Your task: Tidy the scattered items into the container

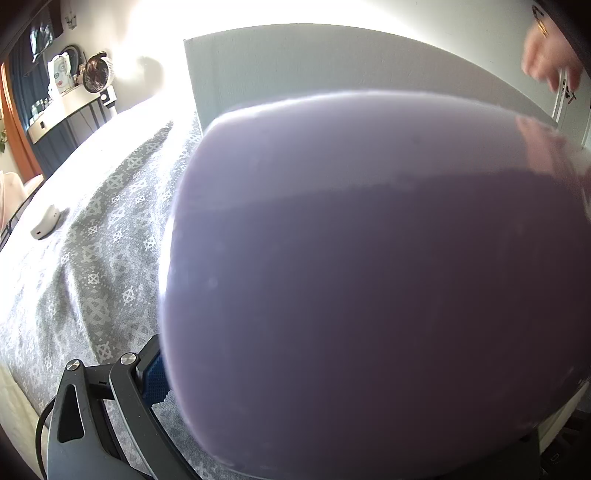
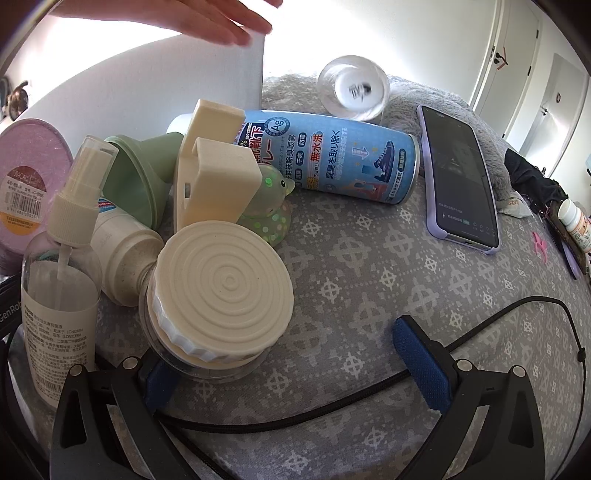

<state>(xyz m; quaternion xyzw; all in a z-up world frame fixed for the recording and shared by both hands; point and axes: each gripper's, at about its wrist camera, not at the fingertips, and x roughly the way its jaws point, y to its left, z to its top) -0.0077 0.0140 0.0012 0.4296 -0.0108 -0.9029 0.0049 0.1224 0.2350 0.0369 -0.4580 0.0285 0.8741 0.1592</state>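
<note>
On the bedspread, a cluster sits left of centre in the right wrist view: the spray bottle stands upright at far left, the round-lidded jar just right of it, nearest the camera. Behind the jar stands the bracket piece, with the funnel to its left and the spotted toy tucked at its right. Behind them the aerosol can lies on its side, the glass jar farther back. The phone lies flat to the can's right. The upright board stands behind the cluster, a hand on its top edge.
</note>
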